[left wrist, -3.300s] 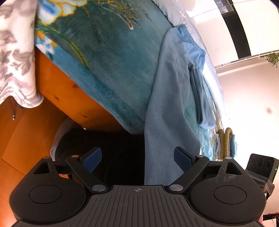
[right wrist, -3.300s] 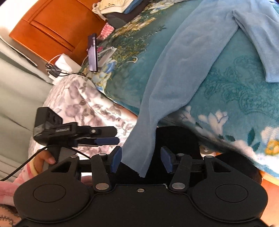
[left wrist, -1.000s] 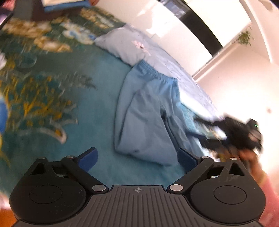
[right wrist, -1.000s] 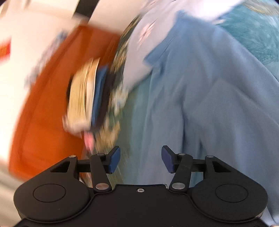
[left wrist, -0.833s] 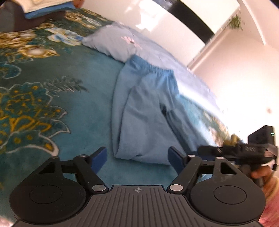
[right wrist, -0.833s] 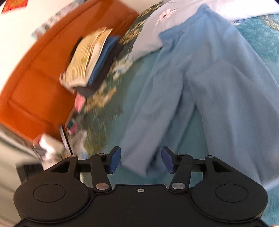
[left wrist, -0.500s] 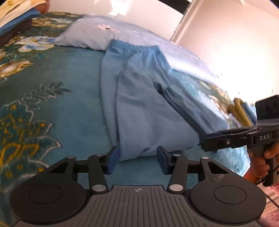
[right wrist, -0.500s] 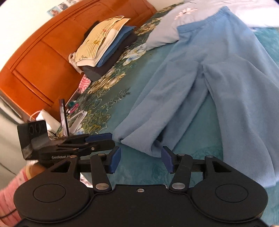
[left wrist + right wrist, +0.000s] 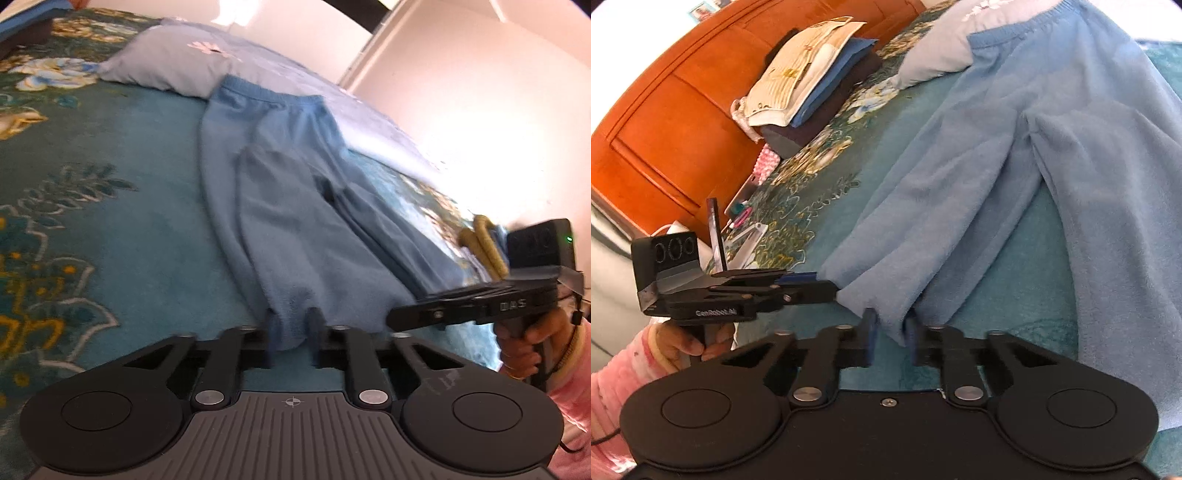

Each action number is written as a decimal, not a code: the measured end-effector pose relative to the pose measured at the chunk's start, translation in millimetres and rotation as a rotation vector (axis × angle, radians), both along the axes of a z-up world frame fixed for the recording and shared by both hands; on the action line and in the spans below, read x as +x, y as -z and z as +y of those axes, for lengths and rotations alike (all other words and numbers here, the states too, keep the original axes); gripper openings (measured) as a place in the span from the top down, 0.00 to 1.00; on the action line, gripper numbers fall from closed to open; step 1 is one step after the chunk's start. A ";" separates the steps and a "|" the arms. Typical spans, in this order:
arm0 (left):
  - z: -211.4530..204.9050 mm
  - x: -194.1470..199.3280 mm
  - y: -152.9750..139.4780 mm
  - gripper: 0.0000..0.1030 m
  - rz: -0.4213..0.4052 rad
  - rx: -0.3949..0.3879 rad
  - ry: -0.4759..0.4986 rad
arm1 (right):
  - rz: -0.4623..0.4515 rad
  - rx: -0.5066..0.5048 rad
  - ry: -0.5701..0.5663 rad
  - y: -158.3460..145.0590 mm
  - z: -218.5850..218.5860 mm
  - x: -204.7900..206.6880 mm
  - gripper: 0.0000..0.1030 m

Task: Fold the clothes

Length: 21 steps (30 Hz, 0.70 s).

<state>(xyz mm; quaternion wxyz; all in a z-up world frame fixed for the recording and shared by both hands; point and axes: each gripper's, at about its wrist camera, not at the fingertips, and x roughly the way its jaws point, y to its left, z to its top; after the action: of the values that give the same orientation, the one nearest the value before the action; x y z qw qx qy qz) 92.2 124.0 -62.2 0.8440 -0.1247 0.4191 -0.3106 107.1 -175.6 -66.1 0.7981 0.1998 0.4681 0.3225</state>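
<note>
Light blue fleece pants (image 9: 288, 206) lie on a teal flowered blanket (image 9: 110, 221), waistband at the far end. One leg is doubled back, and its folded edge faces me. My left gripper (image 9: 291, 326) is shut on the left corner of that fold. In the right wrist view my right gripper (image 9: 890, 328) is shut on the same fold (image 9: 882, 306), a short way from the left gripper (image 9: 823, 284). The other leg (image 9: 1126, 229) lies flat to the right. The right gripper (image 9: 402, 315) also shows at the fold's right corner.
A pale blue pillow (image 9: 177, 66) lies beyond the waistband. A stack of folded clothes (image 9: 812, 74) rests against the orange wooden headboard (image 9: 665, 122). Small items and a phone (image 9: 738, 221) sit near the bed's edge. A hand in a pink sleeve (image 9: 524, 343) holds each gripper.
The pant leg that hung off the bed now lies doubled back on the blanket. Both grippers moved down to its folded edge and closed from open onto the cloth.
</note>
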 end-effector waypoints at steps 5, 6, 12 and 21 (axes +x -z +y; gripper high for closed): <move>3.8 -3.0 -16.3 0.94 -0.022 0.010 -0.042 | -0.014 0.043 0.029 -6.5 -9.5 -3.3 0.91; 5.0 -3.6 -19.9 0.94 -0.024 0.009 -0.049 | -0.020 0.038 0.025 -7.9 -9.6 -4.5 0.92; 16.2 -17.7 -14.5 0.95 0.044 -0.027 -0.133 | 0.034 -0.001 0.042 2.7 -11.2 -10.0 0.91; 17.7 -36.4 -4.5 0.93 0.157 -0.118 -0.216 | 0.044 0.029 0.103 -7.3 -34.3 -33.7 0.82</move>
<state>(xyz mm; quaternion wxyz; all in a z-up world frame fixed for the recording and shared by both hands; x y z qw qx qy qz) 55.9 141.8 -57.8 0.8284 -0.2423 0.4490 -0.2312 73.4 -209.9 -58.8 0.8003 0.2420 0.4699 0.2832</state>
